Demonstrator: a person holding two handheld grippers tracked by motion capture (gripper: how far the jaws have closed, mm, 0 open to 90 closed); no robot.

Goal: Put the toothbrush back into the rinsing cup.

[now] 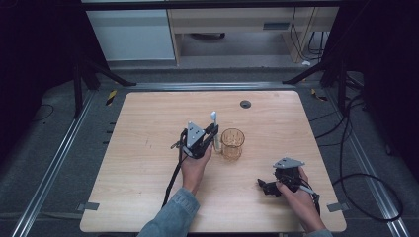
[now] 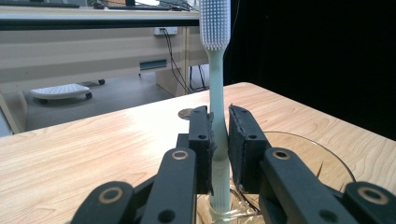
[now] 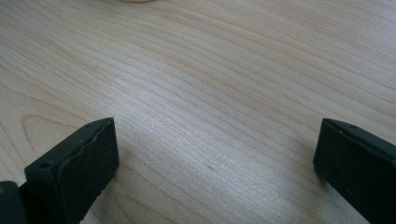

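- Right hand (image 1: pixel 296 190) nearest, low at the table's near right corner area, forearm coming in from the bottom edge; right gripper (image 1: pixel 263 186) lies close to the wood, pointing left, well apart from the cup.
- Right gripper view: jaws spread wide, bare wood grain between them, nothing held.
- Left hand (image 1: pixel 195 165) farther in, mid-table, grey sleeve (image 1: pixel 173 215) behind it; left gripper (image 1: pixel 213 132) raised, pointing away from the person.
- Left gripper clamped on a toothbrush (image 1: pixel 215 132), pale green handle upright, bristle head on top.
- Left gripper view adds detail the high view lacks: pads (image 2: pixel 201 149) squeeze the handle mid-length, white bristles (image 2: pixel 215 23) face the camera, handle's bottom end sits at the glass rim below; whether it touches the rim, cannot tell.
- High view alone gives the layout: clear amber-tinted glass cup (image 1: pixel 232 143) upright just right of the left gripper, toothbrush beside its left rim.
- Far: round dark grommet (image 1: pixel 245 103) near the table's (image 1: pixel 148 148) back edge.
- Count: two grippers, one toothbrush, one cup, one grommet.
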